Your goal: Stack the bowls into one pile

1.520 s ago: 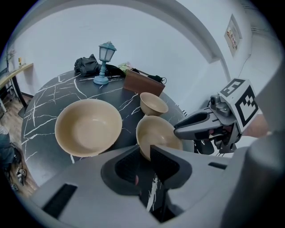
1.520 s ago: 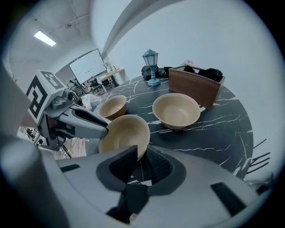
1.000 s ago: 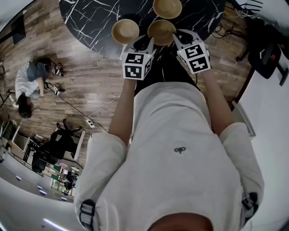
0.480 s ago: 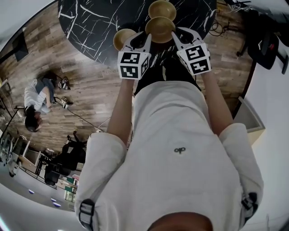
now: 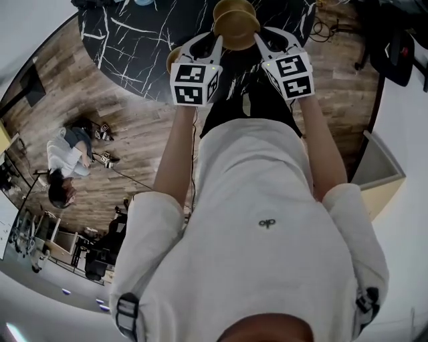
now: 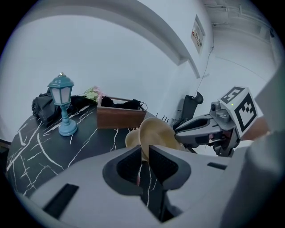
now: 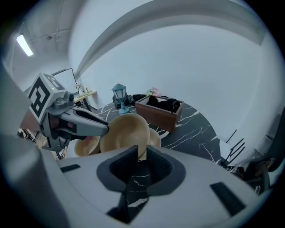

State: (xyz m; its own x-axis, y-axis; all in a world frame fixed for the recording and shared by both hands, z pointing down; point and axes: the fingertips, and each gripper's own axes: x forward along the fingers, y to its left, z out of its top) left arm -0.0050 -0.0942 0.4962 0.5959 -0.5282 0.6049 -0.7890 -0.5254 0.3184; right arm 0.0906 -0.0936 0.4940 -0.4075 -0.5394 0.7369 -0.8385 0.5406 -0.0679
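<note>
Counted: three bowls, two grippers, one table, one lamp, one box.

Held bowl between the two grippers, over the black, white-veined table. Round, tan, wood-coloured, smooth and plain inside, tilted in both gripper views. Left gripper clamped on one side of the rim, jaws just closed further, rim pinched between the pads. Right gripper clamped on the opposite side, rim filling the narrow gap between its jaws.

Far bowl just beyond the held bowl and partly covered by it. Left bowl on the table, mostly hidden under the left gripper in the head view.

Head view alone: both forearms, white shirt, wooden floor, a person sitting on it.

Left gripper view: only two bowls, held bowl and far bowl, plus the right gripper biting the rim.

Right gripper view: all three bowls, held bowl, far bowl, left bowl, the last below the left gripper.

Blue lamp and brown box clear in the gripper views, upright on the table's far side.
</note>
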